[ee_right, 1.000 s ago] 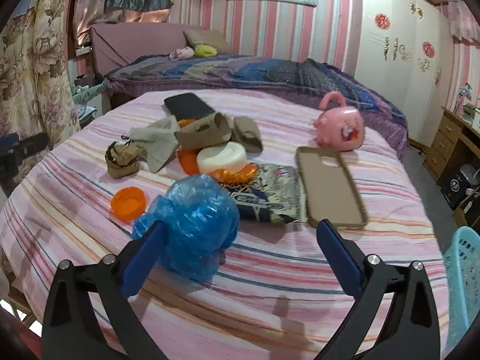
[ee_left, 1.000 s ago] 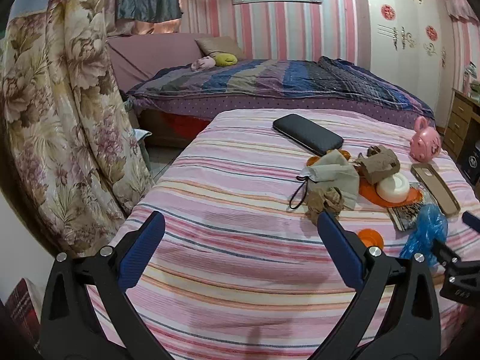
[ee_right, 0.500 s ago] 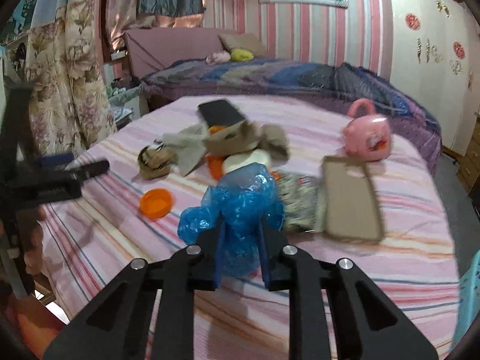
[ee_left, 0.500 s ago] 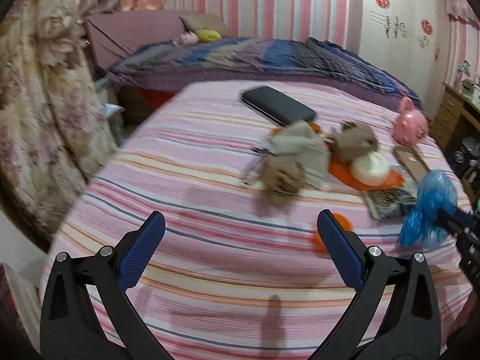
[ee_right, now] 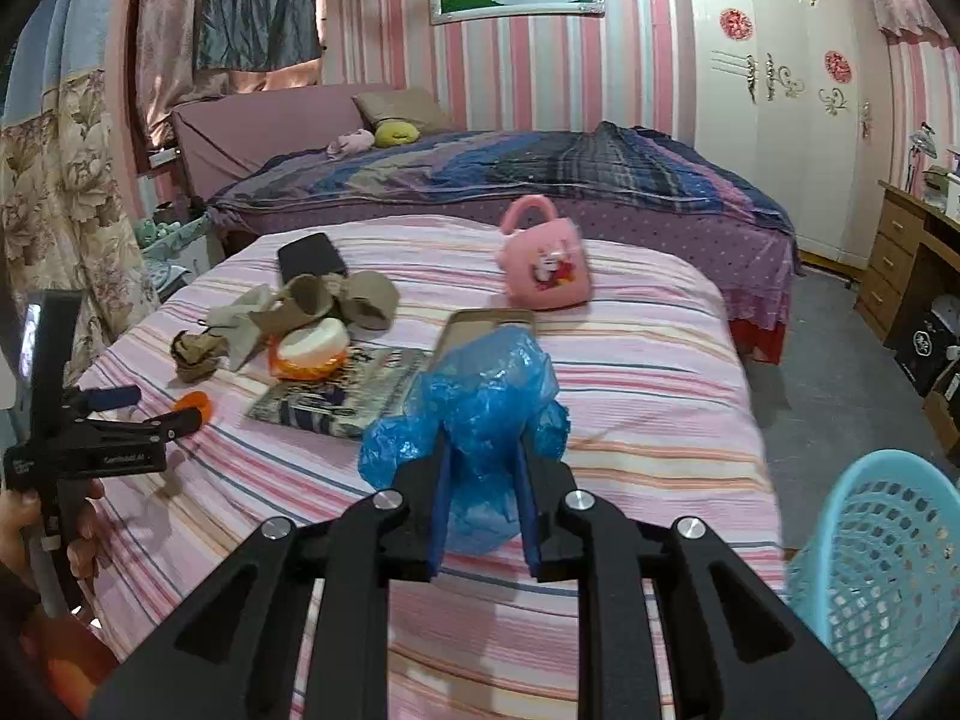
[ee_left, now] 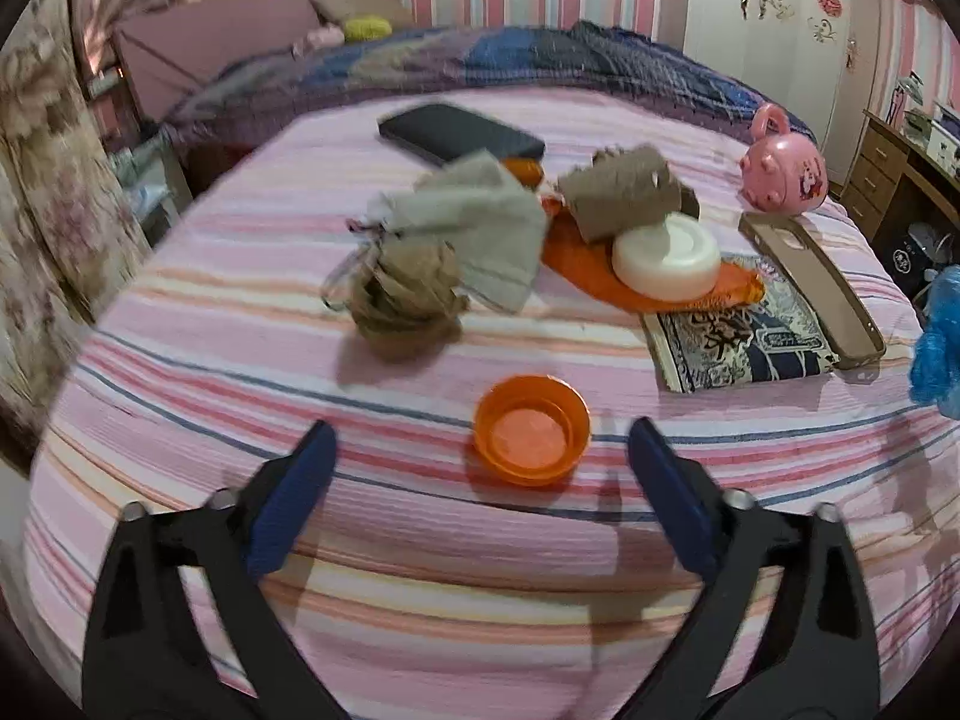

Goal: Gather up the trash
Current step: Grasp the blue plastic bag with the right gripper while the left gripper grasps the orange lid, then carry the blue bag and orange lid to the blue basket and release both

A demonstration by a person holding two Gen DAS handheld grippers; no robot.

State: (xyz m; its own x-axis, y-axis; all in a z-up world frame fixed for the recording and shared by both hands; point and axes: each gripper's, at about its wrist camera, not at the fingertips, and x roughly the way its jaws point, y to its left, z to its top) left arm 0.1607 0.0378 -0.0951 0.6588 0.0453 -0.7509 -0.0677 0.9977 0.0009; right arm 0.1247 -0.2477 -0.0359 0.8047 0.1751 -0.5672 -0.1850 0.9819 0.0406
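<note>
While the right gripper pinches the crumpled blue plastic bag between its pressed-together blue pads, the left gripper hangs over the striped bedspread with its jaws spread wide but closing, nothing yet between them. The step in hand appears to be twofold: carrying the bag toward the pale blue basket, at four o'clock in the right wrist view, and lining up on the orange cap, which lies just ahead of the left fingertips at twelve o'clock, open side up.

The next move for the right hand calls for a swing over the basket rim before letting go; for the left, a short advance so that the pads straddle the cap wall.

Materials: the bag is thin, glossy film, crushed into a soft lump that will spring back once freed. The cap is rigid, round and shallow. At eleven o'clock sits a ball of brown paper beside a limp grey cloth; at one o'clock a torn cardboard tube, a smooth white disc on what may be orange peel or wrapper (blurred), and a printed packet. The dark phone, brown phone case and pink cup look like belongings, not trash.
</note>
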